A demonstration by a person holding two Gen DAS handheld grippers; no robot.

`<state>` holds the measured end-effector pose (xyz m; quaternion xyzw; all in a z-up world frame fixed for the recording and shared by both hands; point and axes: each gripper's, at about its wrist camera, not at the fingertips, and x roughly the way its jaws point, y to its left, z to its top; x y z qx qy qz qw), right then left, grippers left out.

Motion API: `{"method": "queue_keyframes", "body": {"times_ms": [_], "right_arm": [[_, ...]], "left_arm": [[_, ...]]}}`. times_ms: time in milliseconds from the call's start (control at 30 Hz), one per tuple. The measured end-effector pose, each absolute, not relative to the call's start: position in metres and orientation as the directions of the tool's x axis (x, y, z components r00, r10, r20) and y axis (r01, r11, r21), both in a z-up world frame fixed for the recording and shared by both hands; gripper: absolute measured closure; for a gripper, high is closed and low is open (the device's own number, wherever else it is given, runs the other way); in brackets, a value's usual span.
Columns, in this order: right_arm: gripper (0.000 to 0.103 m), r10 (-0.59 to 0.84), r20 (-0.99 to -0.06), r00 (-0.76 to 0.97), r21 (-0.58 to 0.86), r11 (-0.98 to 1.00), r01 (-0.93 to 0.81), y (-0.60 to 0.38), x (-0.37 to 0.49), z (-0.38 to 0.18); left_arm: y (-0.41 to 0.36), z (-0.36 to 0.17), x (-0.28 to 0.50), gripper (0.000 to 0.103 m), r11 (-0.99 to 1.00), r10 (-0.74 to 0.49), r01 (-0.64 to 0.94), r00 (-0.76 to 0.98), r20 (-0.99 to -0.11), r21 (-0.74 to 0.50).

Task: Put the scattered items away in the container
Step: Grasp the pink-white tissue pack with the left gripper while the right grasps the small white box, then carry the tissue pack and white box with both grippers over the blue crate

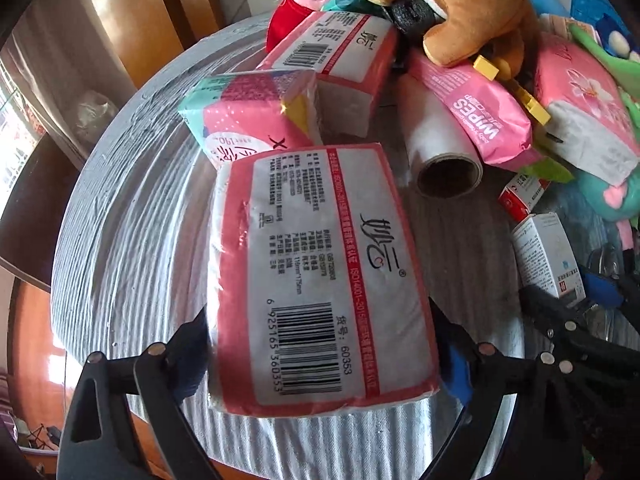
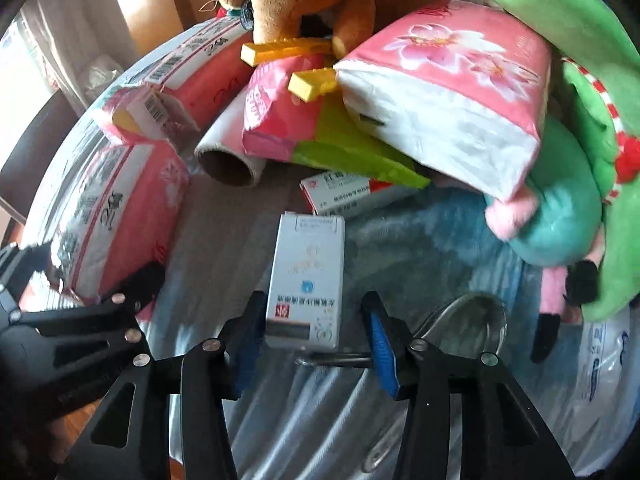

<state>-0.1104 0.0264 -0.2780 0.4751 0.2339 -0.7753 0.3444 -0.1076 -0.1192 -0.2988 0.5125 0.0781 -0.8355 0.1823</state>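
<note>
The left gripper [image 1: 320, 354] fingers straddle the pink-and-white wrapped tissue pack [image 1: 316, 276], seemingly clamped; the right gripper [image 2: 314, 344] fingers flank the small white carton [image 2: 306, 280] without touching, poised for pickup.

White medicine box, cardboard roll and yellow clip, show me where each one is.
White medicine box [image 2: 306, 280]: right wrist view, front panel.
Cardboard roll [image 2: 230, 164]: right wrist view, open end.
Yellow clip [image 2: 286, 50]: right wrist view, upper arm.
</note>
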Motion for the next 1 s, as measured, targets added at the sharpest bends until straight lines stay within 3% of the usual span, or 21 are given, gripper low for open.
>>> {"method": "queue_keyframes", "body": {"times_ms": [33, 233, 567, 800, 1000], "right_arm": [[0.073, -0.316, -0.896, -0.312, -0.032, -0.655, 0.755, 0.026, -0.11, -0.278], [0.073, -0.39, -0.853, -0.347, 0.012, -0.679, 0.734, 0.029, -0.103, -0.243], [0.073, -0.482, -0.678, -0.554, -0.062, -0.714, 0.697, 0.056, -0.076, -0.104], [0.073, -0.466, -0.52, -0.716, -0.13, -0.785, 0.606, 0.118, -0.081, -0.007], [0.073, -0.428, -0.427, -0.796, -0.173, -0.826, 0.537, 0.203, -0.113, 0.041]], "left_arm": [[-0.119, -0.297, -0.107, 0.015, -0.922, -0.226, 0.383, -0.413, -0.882, 0.057], [-0.117, -0.26, -0.093, 0.016, -0.933, -0.249, 0.354, -0.491, -0.835, 0.07], [-0.103, -0.147, -0.08, 0.016, -0.956, -0.221, 0.294, -0.688, -0.691, 0.012], [-0.038, -0.061, -0.086, 0.016, -0.976, -0.159, 0.214, -0.81, -0.564, -0.032], [0.064, -0.011, -0.108, 0.016, -0.987, -0.095, 0.145, -0.878, -0.47, -0.072]]}}
